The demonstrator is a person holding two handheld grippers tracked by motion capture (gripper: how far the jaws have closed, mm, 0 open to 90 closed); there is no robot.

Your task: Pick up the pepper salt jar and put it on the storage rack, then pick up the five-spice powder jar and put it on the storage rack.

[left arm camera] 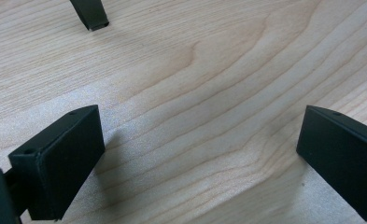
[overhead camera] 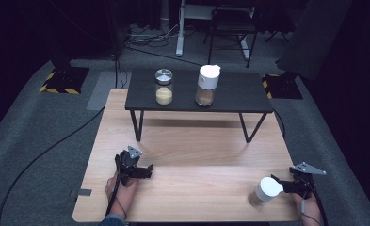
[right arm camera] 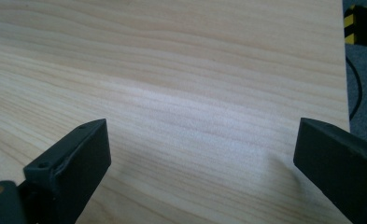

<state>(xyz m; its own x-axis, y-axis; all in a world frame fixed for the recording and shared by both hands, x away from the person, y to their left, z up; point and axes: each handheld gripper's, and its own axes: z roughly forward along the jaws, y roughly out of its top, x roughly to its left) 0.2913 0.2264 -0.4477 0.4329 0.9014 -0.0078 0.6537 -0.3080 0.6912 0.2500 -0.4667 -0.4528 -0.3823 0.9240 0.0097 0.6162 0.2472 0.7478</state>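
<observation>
Hovering both grippers low over the counter (overhead camera: 197,155), near its front edge. Left gripper (overhead camera: 147,170): fingers (left arm camera: 59,158) spread wide, bare wood between. Right gripper (overhead camera: 282,186): fingers (right arm camera: 69,163) equally wide, nothing held. White-lidded jar (overhead camera: 266,190) stands upright at front right, just beside my right gripper, outside its fingers. I judge the wide spread suits that broad lid. Two more jars (overhead camera: 164,87) sit on the black stand (overhead camera: 229,92), well apart.

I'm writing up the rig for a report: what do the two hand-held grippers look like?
Both are black. The left hand-held gripper and the right hand-held gripper each carry a grey three-cornered plate on top and trail a dark cable. Their own views show blocky, flat-faced black fingers with small holes.
</observation>
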